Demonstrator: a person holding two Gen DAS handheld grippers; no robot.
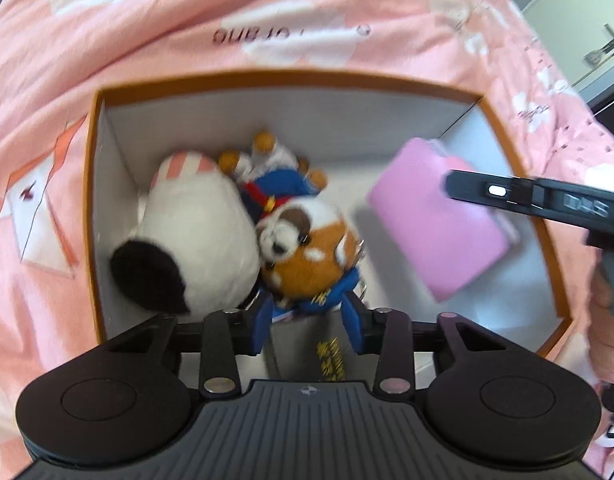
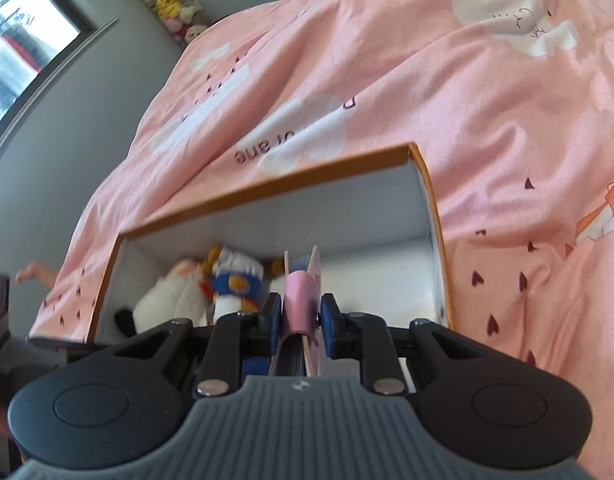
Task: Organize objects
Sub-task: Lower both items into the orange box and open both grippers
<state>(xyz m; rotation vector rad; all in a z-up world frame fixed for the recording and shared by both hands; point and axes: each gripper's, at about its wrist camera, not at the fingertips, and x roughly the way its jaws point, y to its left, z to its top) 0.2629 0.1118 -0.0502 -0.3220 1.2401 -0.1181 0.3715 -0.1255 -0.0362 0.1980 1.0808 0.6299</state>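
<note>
A pink bedcover (image 1: 267, 12) filled most of both views, and on it stood an open box (image 1: 291, 80) with an orange rim and white inner walls. Inside the box, on its left side, lay a big white plush toy (image 1: 199, 232) with a black patch, and just beside it, touching, an orange and white plush toy (image 1: 307, 248) in blue clothes. The right half of the box floor was bare.

The step in hand seemed to be the putting of the next object into the box. The right gripper (image 2: 298, 316) was clamped on a pink wallet (image 1: 439, 224), its blue pads pressing the thin edge from both sides, and it held the wallet in the air over the bare right part of the box, not yet on the floor.

The left gripper (image 1: 309, 328) hung over the near edge of the box with its jaws apart. The clothes and a printed tag (image 1: 327, 356) of the orange toy lay between the fingers, but whether the pads pressed on them could not be told.

The next move probably called for lowering the wallet to the free floor beside the toys, then opening the jaws. The left gripper should keep clear of it.
</note>
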